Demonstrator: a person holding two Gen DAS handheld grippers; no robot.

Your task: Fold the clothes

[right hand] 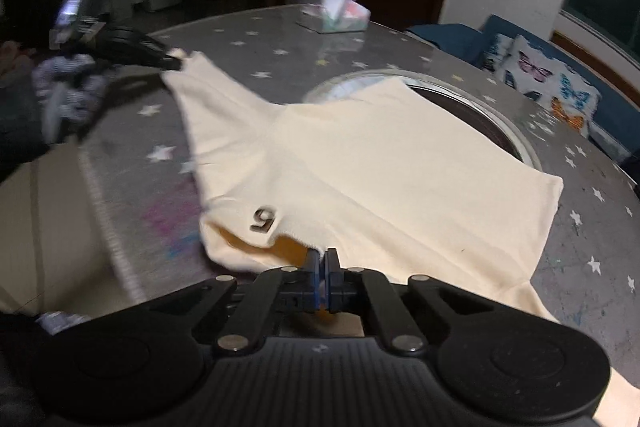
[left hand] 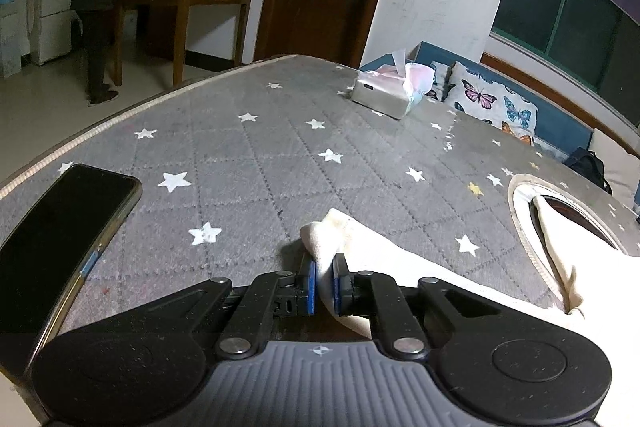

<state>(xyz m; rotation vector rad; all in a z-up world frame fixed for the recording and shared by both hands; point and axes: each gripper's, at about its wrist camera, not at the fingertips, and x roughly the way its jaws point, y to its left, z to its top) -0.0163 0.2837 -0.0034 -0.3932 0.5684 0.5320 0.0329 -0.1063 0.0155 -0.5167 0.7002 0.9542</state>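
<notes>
Across the middle of the right wrist view lies the cream garment [right hand: 360, 163], spread flat on the grey star-patterned table cover [right hand: 580, 235], long axis running from the upper left of the frame down to the lower right. At bottom centre, right gripper [right hand: 322, 259] pressed together on the near edge of the cloth, just right of the number patch [right hand: 262, 219]. At upper left of the same view, left gripper [right hand: 176, 61] pinching the far tip of the cloth, blurred. Seen from the left wrist view, left gripper [left hand: 323, 267] nearly closed on a bunched white corner at bottom centre, rest of the garment [left hand: 400, 259] trailing off to the lower right. Both ends held, cloth between them; judged ready for lifting and bringing one end toward the other along that diagonal. Phone [left hand: 60, 239] close by at left.
</notes>
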